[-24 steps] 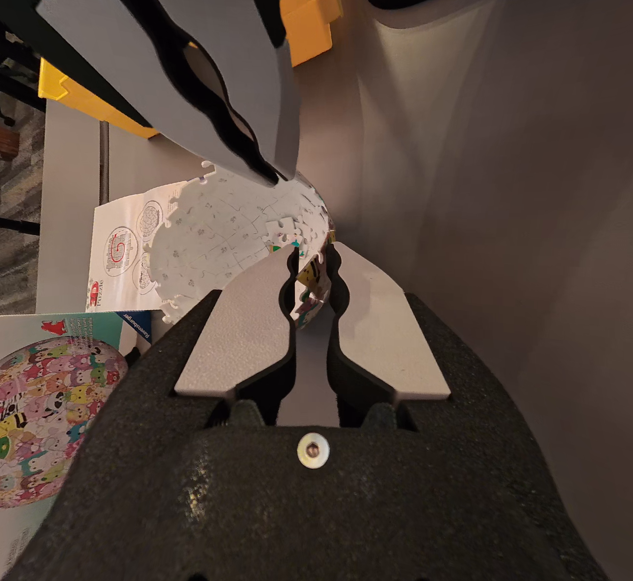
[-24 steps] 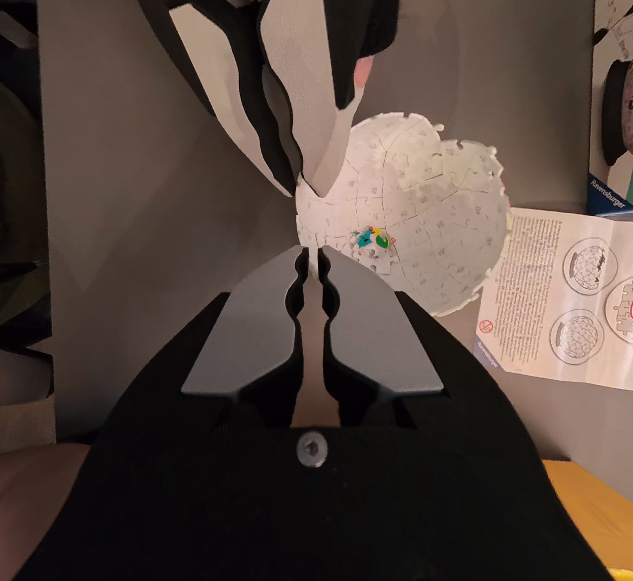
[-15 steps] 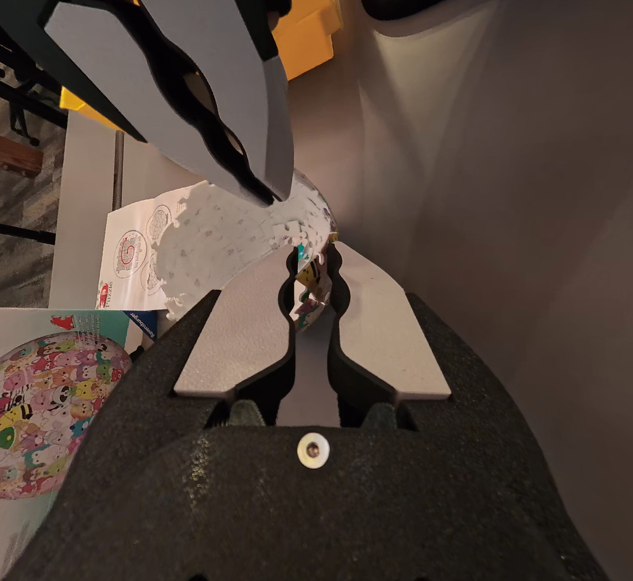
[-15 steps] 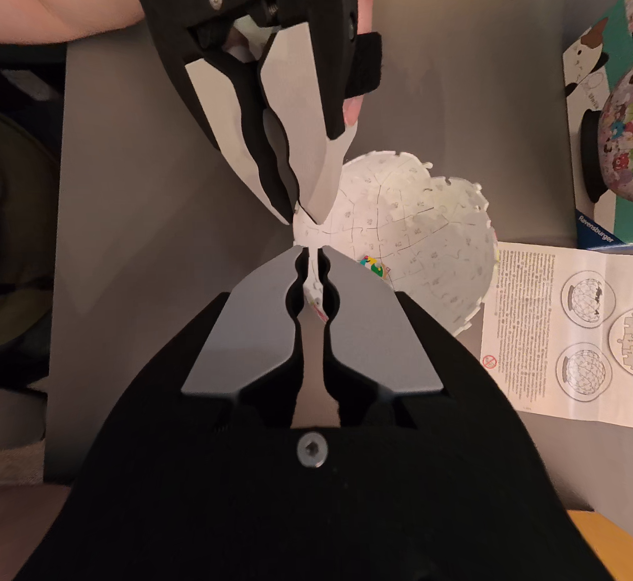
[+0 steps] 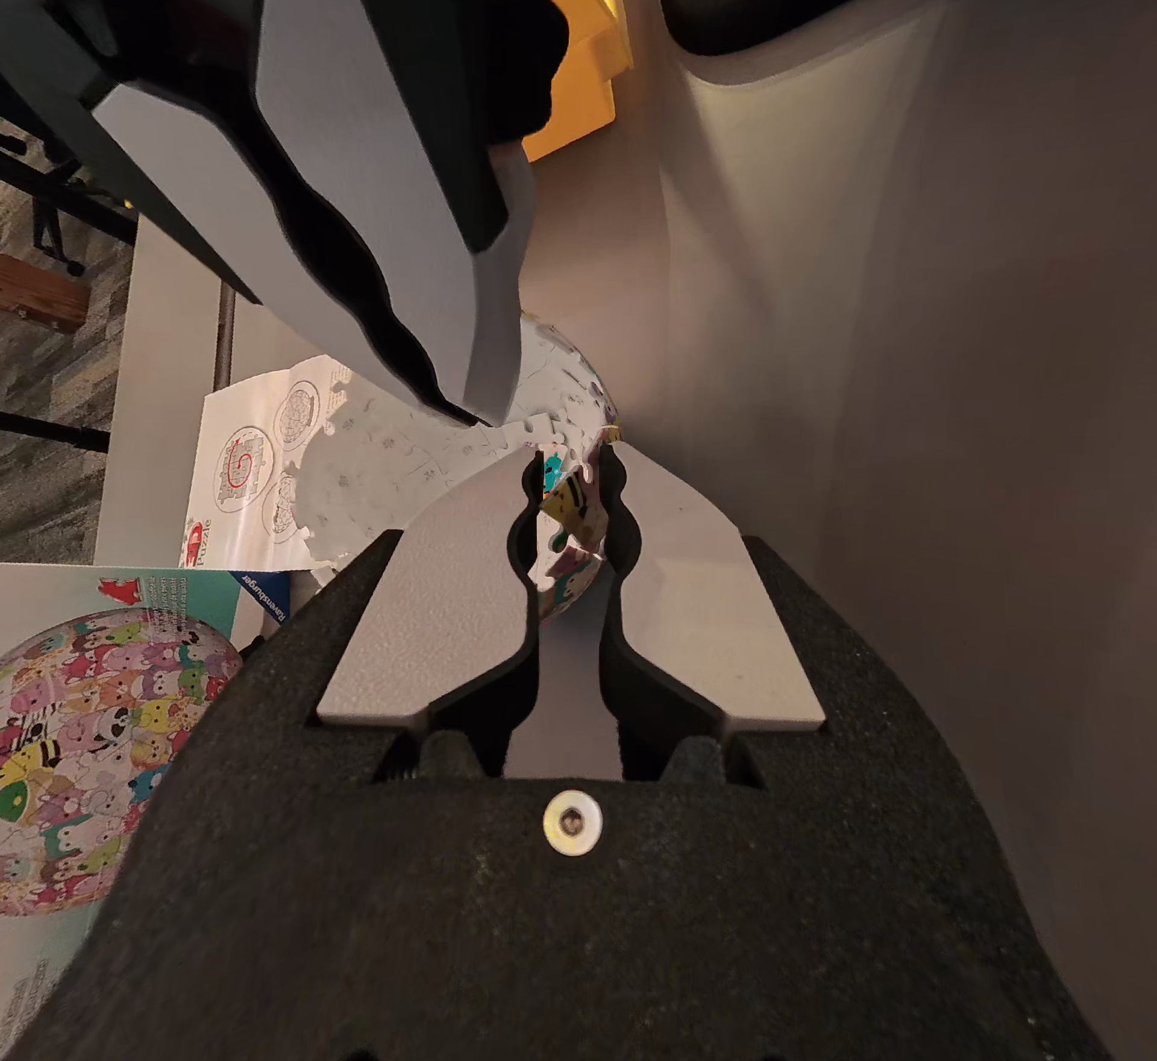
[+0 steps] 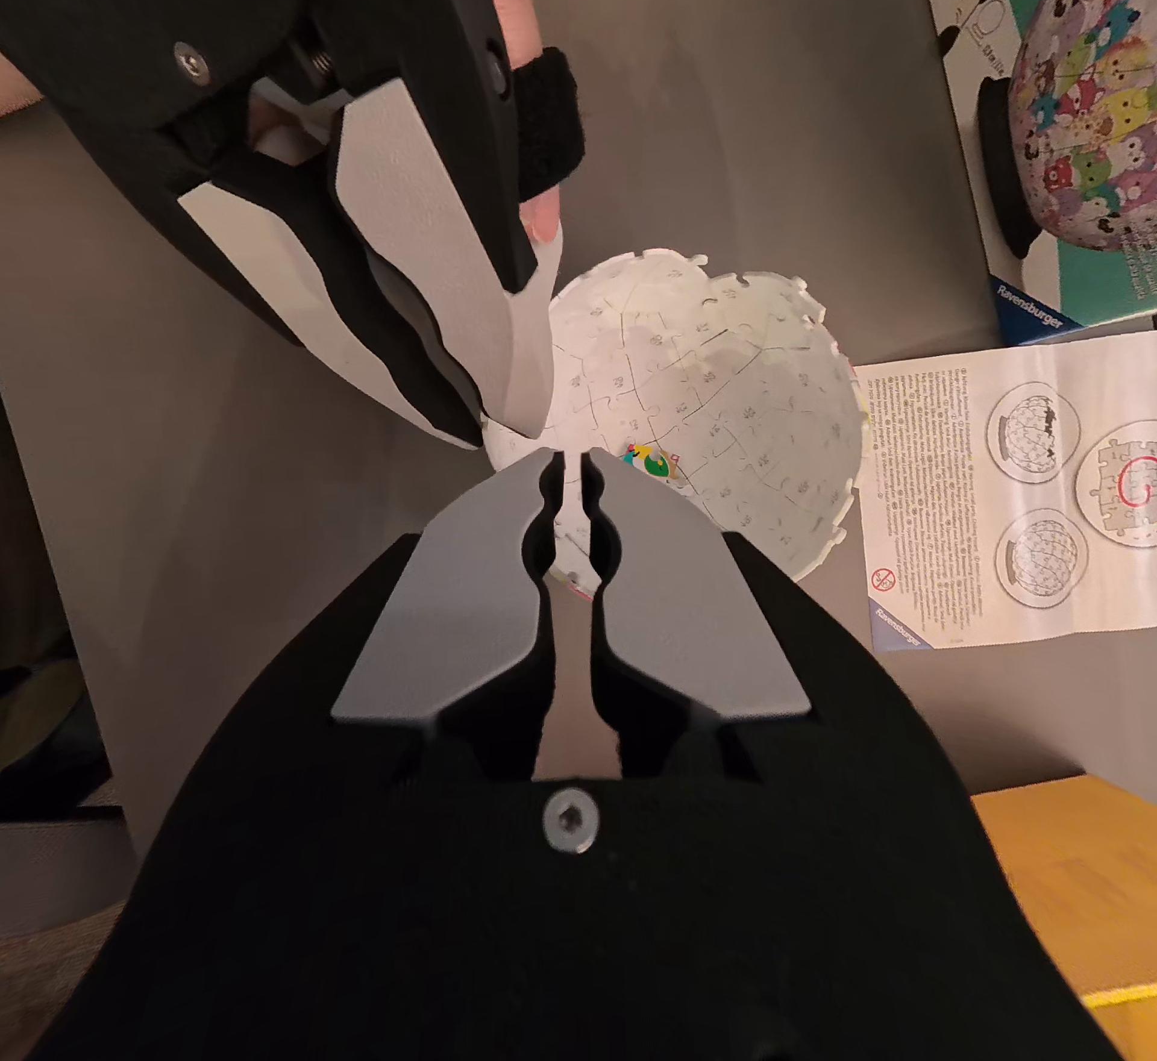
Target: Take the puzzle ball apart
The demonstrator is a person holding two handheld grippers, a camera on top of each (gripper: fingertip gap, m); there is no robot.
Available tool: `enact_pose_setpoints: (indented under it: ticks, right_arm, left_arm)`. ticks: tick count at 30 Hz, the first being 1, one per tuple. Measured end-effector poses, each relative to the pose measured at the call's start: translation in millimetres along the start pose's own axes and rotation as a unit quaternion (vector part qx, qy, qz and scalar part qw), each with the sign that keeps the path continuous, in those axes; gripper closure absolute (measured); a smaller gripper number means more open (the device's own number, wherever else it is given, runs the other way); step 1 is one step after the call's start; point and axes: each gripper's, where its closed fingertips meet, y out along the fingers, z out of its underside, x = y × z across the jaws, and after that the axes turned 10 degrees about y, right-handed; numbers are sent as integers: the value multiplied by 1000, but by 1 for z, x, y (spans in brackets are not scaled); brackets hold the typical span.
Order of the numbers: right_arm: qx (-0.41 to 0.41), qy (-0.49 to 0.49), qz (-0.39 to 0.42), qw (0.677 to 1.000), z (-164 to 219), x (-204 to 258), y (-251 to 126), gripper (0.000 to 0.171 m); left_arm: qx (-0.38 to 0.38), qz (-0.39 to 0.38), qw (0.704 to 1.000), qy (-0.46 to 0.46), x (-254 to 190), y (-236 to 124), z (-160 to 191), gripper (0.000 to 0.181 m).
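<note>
The grey table (image 6: 782,92) carries the puzzle ball (image 6: 707,399), now only a partial shell lying on its side with the white, numbered inner faces turned toward the right wrist camera. Beside it lie the folded instruction sheet (image 6: 1014,492) and the printed puzzle box (image 6: 1064,111).

Change noted: against the frames of a moment ago, both grippers have drawn in tighter on the shell's rim, and the right gripper (image 6: 571,455), which stood short of the shell with nothing between its jaws, now has the rim edge clenched between them. The left gripper (image 5: 570,455) remains clenched on the same rim, a coloured piece visible in its jaws.

Assessment: with two grips set side by side on one edge, a piece is likely about to be levered out; the shell is well under way to being dismantled, though most remaining pieces are interlocked.

Not determinable: the exact seam between the two grips is masked by the fingers; the shell's coloured outer face is mostly out of sight; the yellow bin (image 5: 582,29) is cut off.
</note>
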Motion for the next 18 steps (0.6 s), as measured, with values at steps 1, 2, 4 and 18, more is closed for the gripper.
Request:
enact_pose_setpoints:
  ticks: [1,2,4,18]
  right_arm:
    - [1,-1,3,1000,1,-1,0,165]
    - [3,-2,4,1000,2,-2,0,165]
    - [-2,-1,2,1000,3,-3,-4,165]
    - [-280,-25,-24,959,-23,38,-47,156]
  left_arm:
    - [0,0,1000,1,0,0,0,165]
    - [0,0,1000,2,0,-1,0,164]
    - [0,1,1000,2,1,-1,1,164]
    - [-110,-4,990,-84,20,-60,-11,149]
